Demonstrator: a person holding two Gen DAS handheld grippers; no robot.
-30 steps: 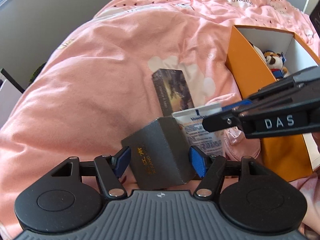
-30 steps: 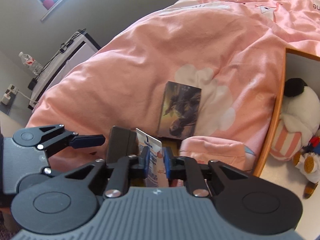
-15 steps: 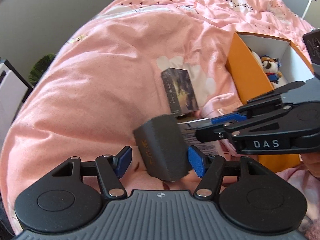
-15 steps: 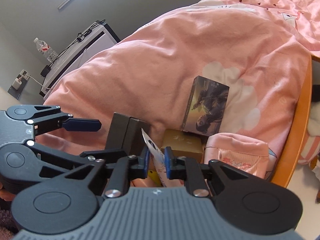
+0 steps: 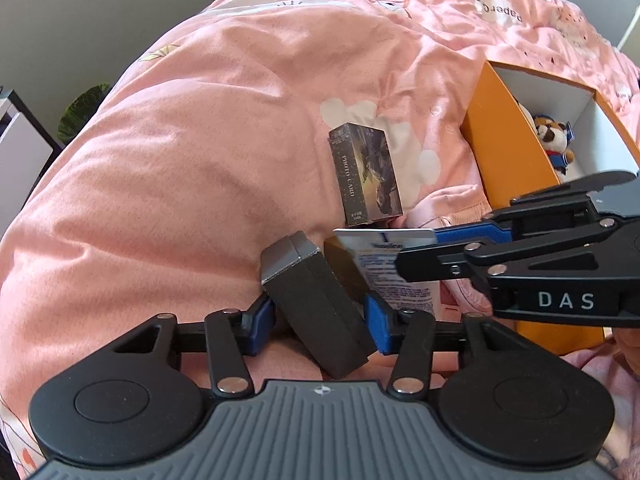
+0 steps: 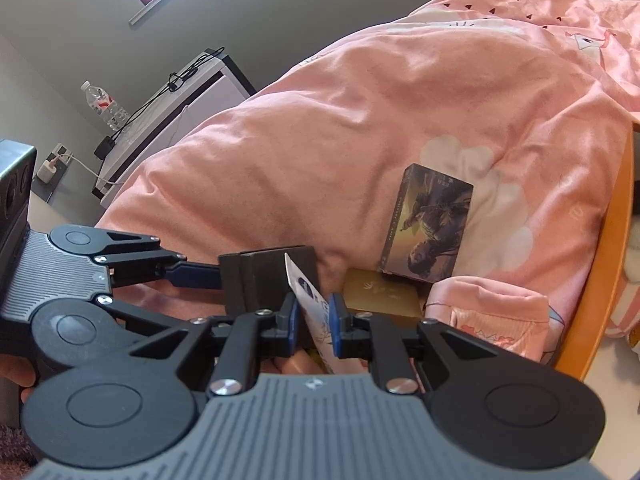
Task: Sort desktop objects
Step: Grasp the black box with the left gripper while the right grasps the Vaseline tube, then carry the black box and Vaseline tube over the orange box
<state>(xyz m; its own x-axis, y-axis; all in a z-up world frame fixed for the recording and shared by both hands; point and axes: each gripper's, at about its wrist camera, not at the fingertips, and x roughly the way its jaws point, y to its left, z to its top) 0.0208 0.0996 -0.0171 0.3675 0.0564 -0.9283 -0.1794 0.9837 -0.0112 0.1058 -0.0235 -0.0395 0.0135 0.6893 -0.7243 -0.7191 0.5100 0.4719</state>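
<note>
2 grippers at a pink quilt [image 5: 200, 184]

Left wrist: left gripper [image 5: 320, 320], jaws just closing, pinched the dark grey box [image 5: 316, 304], its base hidden. Right wrist: right gripper [image 6: 314, 320] clamped a white tube [image 6: 316, 316], lower end cut off; gold box [image 6: 380, 298] partly hidden.

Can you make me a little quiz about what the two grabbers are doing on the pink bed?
1. True or false: the right gripper pinches a white tube.
2. What sits inside the orange box? A) a toy animal B) a water bottle C) a card box
3. What does the left gripper hold?

Key: 1 true. 2 A, the toy animal. 3 The dark grey box; its jaws have just been closing onto it.
</note>
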